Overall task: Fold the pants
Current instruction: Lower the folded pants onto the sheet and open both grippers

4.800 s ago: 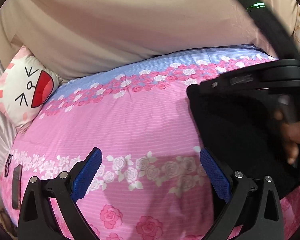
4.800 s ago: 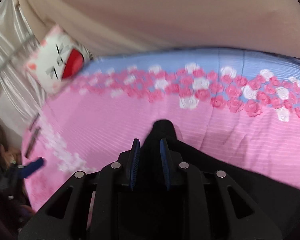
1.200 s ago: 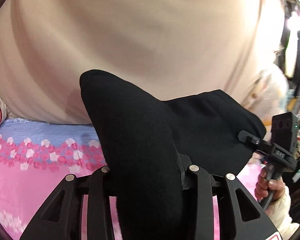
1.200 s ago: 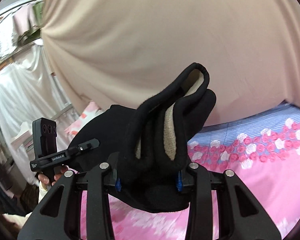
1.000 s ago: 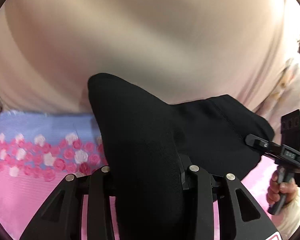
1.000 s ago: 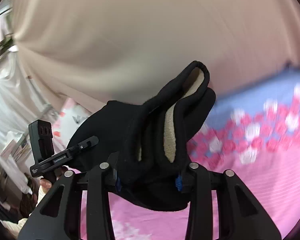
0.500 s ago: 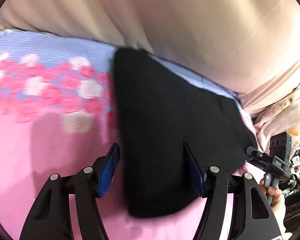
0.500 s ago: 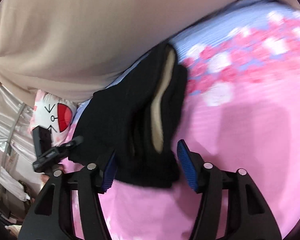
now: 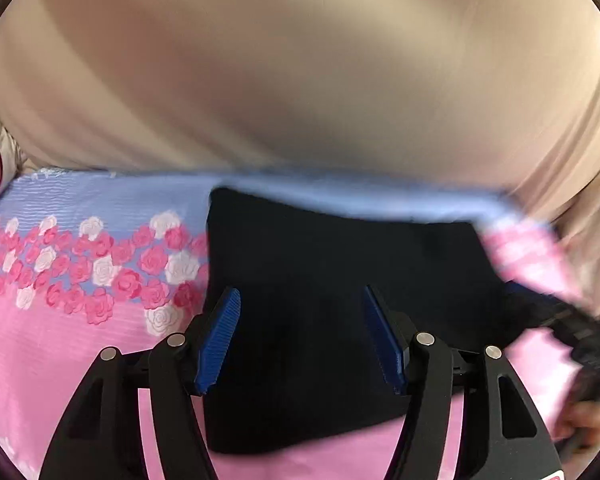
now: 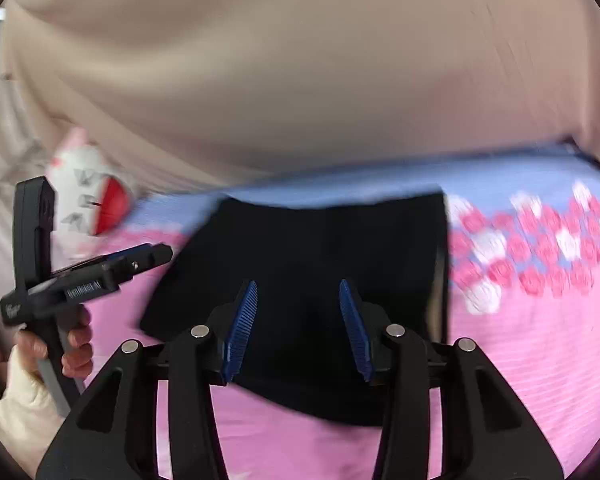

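Black pants (image 9: 340, 280) flat on rose-print bedsheet (image 9: 60, 340) — beige curtain (image 9: 300, 80) behind; both claws apart.

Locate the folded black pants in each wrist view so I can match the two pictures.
Left wrist: black pants fill the centre, flat on the bedspread, behind the open left gripper.
Right wrist: same pants at centre, behind the open right gripper.
Shared landmark: the rose band on the bedspread, left of the pants in the left view, right of them in the right.

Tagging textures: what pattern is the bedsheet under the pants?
The bedsheet is pink with fine stripes, a blue band and pink-and-white roses. Sharpest in the left wrist view.
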